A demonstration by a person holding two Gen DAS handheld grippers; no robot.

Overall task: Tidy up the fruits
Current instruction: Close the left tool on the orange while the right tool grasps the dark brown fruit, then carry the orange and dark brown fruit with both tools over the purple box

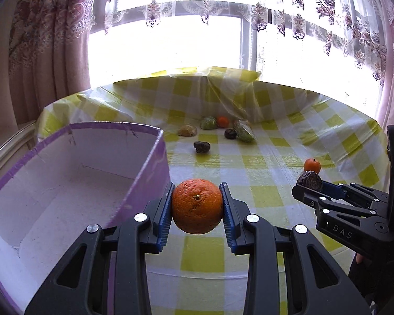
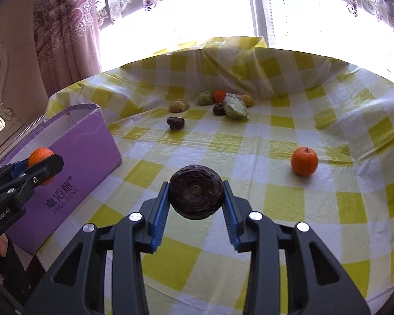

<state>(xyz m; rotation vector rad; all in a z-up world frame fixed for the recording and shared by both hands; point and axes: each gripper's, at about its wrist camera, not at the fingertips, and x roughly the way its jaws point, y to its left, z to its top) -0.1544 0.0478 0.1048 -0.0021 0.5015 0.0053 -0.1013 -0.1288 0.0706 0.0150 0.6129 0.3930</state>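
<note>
Between the blue pads of your left gripper [image 1: 197, 206] sits an orange [image 1: 197, 206], clamped on both sides and held clear of the yellow-checked tablecloth [image 1: 262, 197]. Your left gripper hangs just right of the purple box [image 1: 149, 162], whose open white inside shows nothing in it from the left wrist view. Your right gripper [image 2: 196, 193] is closed the same way on a dark round wrinkled fruit [image 2: 196, 193], both pads pressed against its sides, lifted above the cloth near the middle of the table.

To the right of that dark fruit, a small orange fruit with a stem [image 2: 304, 161] rests alone on the cloth. Farther off, toward the window [image 2: 197, 5], you have a loose cluster: a lone dark fruit [image 2: 175, 122] nearest you on the left, a yellowish fruit [image 2: 179, 105] beyond it, then a green fruit [image 2: 205, 98], a small orange one [image 2: 219, 95], another dark one [image 2: 219, 109] and a larger green wrapped fruit [image 2: 236, 109] touching or nearly touching each other. A raised fold of the cloth stands behind them. Flowered curtains [image 1: 47, 39] hang at the far left, and part of a hand [image 2: 1, 245] shows on the left gripper's handle.
</note>
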